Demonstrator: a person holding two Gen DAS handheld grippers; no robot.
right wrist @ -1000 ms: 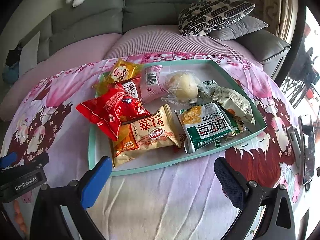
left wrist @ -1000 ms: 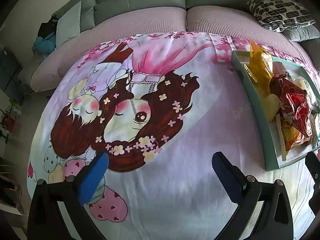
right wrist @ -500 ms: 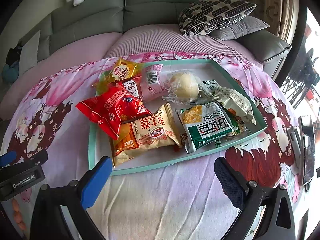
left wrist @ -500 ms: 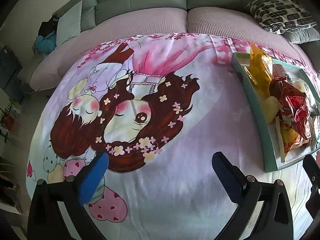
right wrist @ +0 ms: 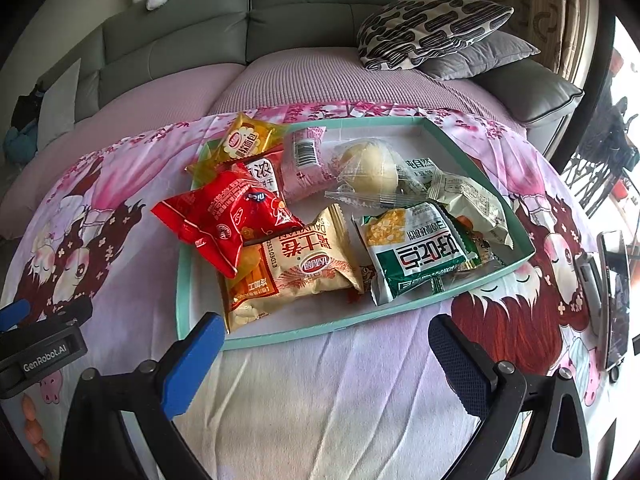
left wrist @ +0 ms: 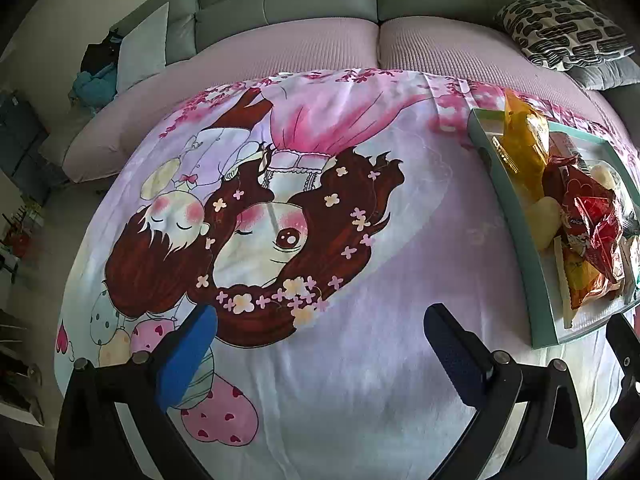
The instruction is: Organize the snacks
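Note:
A teal tray (right wrist: 181,280) lies on the cartoon-print cloth and holds several snack packets: a red bag (right wrist: 224,216), a beige packet (right wrist: 308,268), a green and white packet (right wrist: 416,248), a yellow packet (right wrist: 248,140), a pink packet (right wrist: 306,160) and a clear-wrapped bun (right wrist: 372,168). My right gripper (right wrist: 324,348) is open and empty, just short of the tray's near edge. My left gripper (left wrist: 320,340) is open and empty over bare cloth, left of the tray (left wrist: 516,216); the red bag (left wrist: 592,220) shows there too.
The cloth (left wrist: 360,380) covers a table in front of a grey-green sofa (right wrist: 280,20) with a patterned pillow (right wrist: 428,24). A phone (right wrist: 614,296) lies at the cloth's right edge. The left gripper's body (right wrist: 36,344) shows at the right view's left edge.
Both grippers have stayed open. The views have shifted only slightly; no snack has moved.

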